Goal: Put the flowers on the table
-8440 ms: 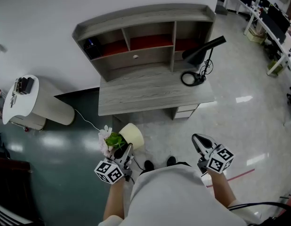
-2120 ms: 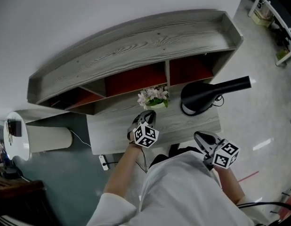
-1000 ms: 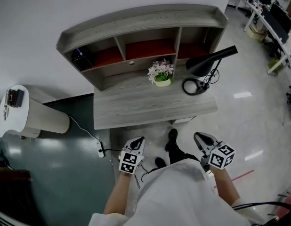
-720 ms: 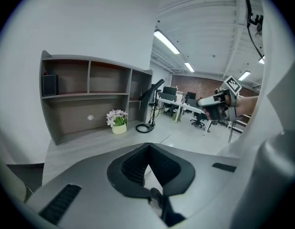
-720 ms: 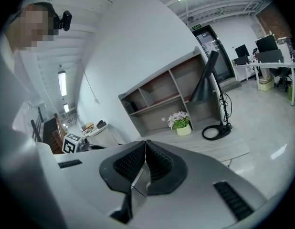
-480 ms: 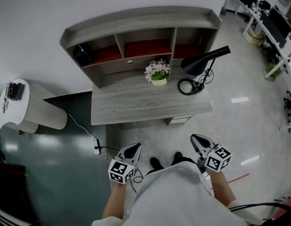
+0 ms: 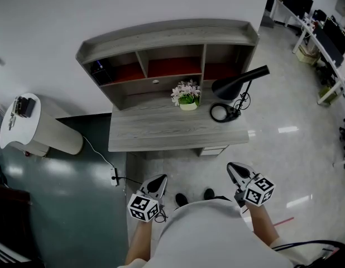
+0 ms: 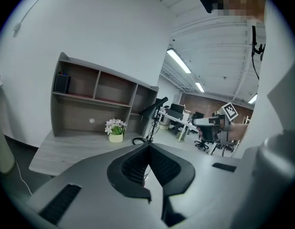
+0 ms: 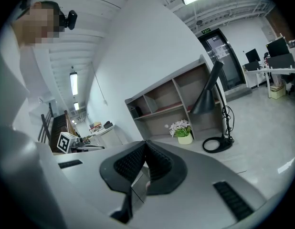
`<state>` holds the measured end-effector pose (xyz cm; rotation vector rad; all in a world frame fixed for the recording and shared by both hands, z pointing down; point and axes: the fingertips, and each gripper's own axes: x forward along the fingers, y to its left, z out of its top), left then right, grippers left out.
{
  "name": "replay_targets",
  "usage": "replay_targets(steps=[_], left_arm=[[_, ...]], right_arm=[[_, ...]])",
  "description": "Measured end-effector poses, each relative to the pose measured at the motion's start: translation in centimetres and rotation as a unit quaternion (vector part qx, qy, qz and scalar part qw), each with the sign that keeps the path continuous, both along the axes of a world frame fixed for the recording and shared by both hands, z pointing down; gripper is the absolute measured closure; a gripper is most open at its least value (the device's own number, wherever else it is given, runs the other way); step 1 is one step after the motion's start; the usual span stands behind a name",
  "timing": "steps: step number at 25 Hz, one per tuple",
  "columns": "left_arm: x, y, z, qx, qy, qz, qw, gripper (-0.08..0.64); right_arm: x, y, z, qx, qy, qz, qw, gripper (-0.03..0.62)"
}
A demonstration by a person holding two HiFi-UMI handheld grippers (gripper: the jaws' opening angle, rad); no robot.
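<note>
- The flowers [image 7: 185,93]: I am seeing a small pale pot of pink-white blooms standing upright on the desk [image 7: 161,132]. It is sitting near the back edge, just in front of the shelf unit [image 7: 167,35] and left of the black lamp [image 7: 238,82].
- The left gripper [image 7: 157,181]: I am holding it low over the floor, well short of the desk's front edge. Its fingers [image 8: 131,166] are pressing together with nothing between them.
- The right gripper [image 7: 234,169]: I am holding it at a similar height on the other side of my body. Its fingers [image 9: 126,163] are also pressing together and gripping nothing.
- Both gripper views are looking toward the desk, and the flowers are showing small and well apart from either gripper.
- The lamp's round base is resting on the right part of the desk, with its cord looping beside it.
- A power strip [image 7: 114,175] is lying on the floor near the desk's front left corner.
</note>
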<state>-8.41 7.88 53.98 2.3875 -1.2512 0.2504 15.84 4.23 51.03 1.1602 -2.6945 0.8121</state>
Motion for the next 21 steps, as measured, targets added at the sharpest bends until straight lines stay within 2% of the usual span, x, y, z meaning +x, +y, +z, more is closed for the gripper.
replay_targets(steps=[7,21], left_arm=[[1.9,-0.9,-0.4,0.004,-0.001,0.005,1.0000,0.551],[2.7,-1.7,-0.3,0.003,-0.003,0.003,1.0000,0.551]], right_arm=[[1.0,-0.8,-0.4,0.003,-0.007,-0.007,1.000,0.575],[2.3,-1.8,-1.3,0.011,-0.012,-0.004,1.000,0.575]])
